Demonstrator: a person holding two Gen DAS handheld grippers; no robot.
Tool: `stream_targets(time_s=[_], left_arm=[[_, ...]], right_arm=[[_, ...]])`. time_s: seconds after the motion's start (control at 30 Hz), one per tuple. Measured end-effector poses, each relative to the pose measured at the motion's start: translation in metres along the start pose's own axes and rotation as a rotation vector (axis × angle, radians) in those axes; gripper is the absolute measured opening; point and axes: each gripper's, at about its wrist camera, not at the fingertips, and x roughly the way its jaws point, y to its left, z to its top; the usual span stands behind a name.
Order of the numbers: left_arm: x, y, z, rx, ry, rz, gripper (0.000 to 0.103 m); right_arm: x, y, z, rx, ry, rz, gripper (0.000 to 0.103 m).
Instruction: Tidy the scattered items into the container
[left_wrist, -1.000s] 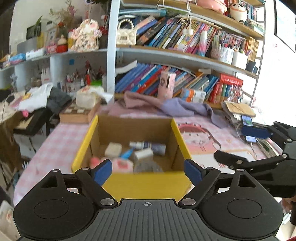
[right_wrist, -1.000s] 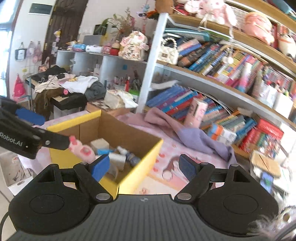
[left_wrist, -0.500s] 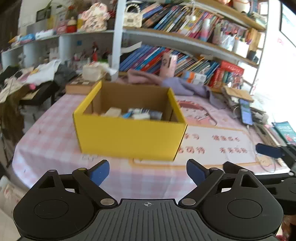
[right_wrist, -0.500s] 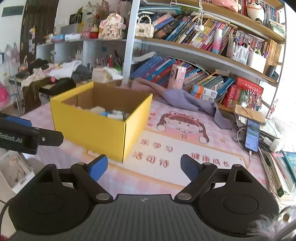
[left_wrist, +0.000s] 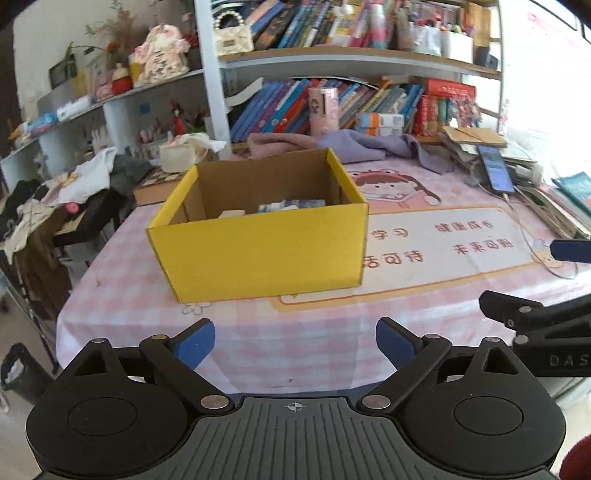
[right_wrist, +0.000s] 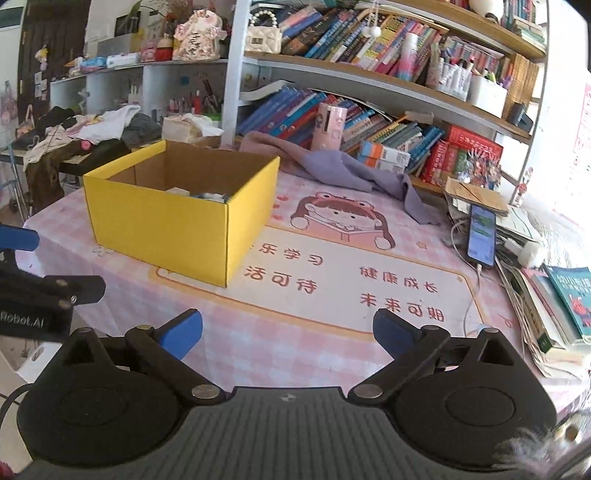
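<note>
A yellow cardboard box (left_wrist: 266, 254) stands on the pink checked tablecloth, and also shows in the right wrist view (right_wrist: 162, 225). Several small items (left_wrist: 291, 205) lie inside it, mostly hidden by the front wall. My left gripper (left_wrist: 295, 343) is open and empty, held back near the table's front edge. My right gripper (right_wrist: 288, 328) is open and empty, to the right of the box over the cartoon mat (right_wrist: 354, 273). Each gripper shows at the edge of the other's view.
A purple cloth (right_wrist: 332, 166) lies behind the box. A phone (right_wrist: 482, 234) on a cable and stacked books (right_wrist: 554, 295) sit at the right. Bookshelves (right_wrist: 369, 92) rise at the back. A side table with clothes (left_wrist: 66, 192) stands left.
Both grippers have pulled back and away from the box. The pink item the left gripper held over the box a second ago is gone from it; both are empty now.
</note>
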Motion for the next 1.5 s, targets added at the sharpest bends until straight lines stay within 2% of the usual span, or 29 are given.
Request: stream_targets(time_s=[0.23, 1.1, 1.5], left_arm=[[0.002, -0.01, 0.001, 0.007, 0.026, -0.046, 0.1], [0.018, -0.024, 0.002, -0.013, 0.11, -0.075, 0.1], [0.017, -0.028, 0.004, -0.001, 0.104, -0.081, 0.101]], right_arm=[[-0.003, -0.009, -0.006, 0.03, 0.026, -0.016, 0.103], [0.004, -0.031, -0.014, 0.086, 0.102, -0.018, 0.103], [0.005, -0.031, -0.015, 0.088, 0.103, -0.019, 0.103]])
